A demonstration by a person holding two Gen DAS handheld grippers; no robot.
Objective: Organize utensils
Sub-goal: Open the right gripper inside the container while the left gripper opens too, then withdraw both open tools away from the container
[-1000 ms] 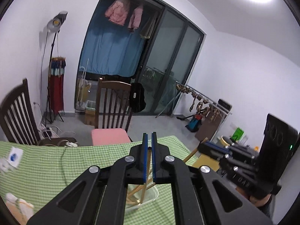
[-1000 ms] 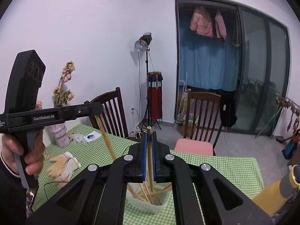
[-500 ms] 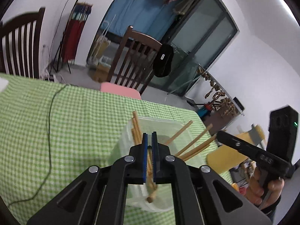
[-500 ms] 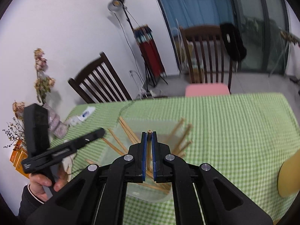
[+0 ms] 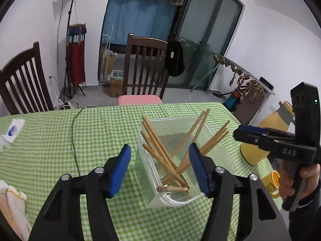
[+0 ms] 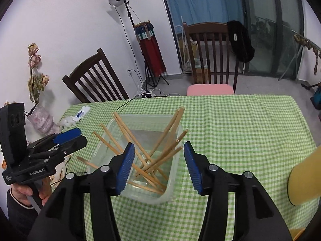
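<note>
A clear plastic container (image 5: 226, 156) (image 6: 100, 148) stands on the green checked tablecloth and holds several wooden chopsticks (image 5: 160, 150) (image 6: 130, 134) leaning in all directions. My left gripper (image 5: 160, 164) is open and empty, its blue pads either side of the container from above. My right gripper (image 6: 157, 160) is also open and empty above the container. The right gripper shows in the left wrist view (image 5: 248, 132); the left gripper shows in the right wrist view (image 6: 68, 136).
A yellow cup (image 5: 250, 156) (image 6: 305, 182) lies at the table's right edge, a small yellow mug (image 5: 273, 182) near it. Paper packet (image 5: 14, 129), gloves (image 5: 12, 200) and a vase of dried flowers (image 6: 42, 120) are at the left. A black cable (image 5: 74, 136) crosses the cloth. Chairs stand behind.
Both grippers were shut on a chopstick each; both have opened and the chopsticks now lie in the container. Both grippers tilted down toward the container.
</note>
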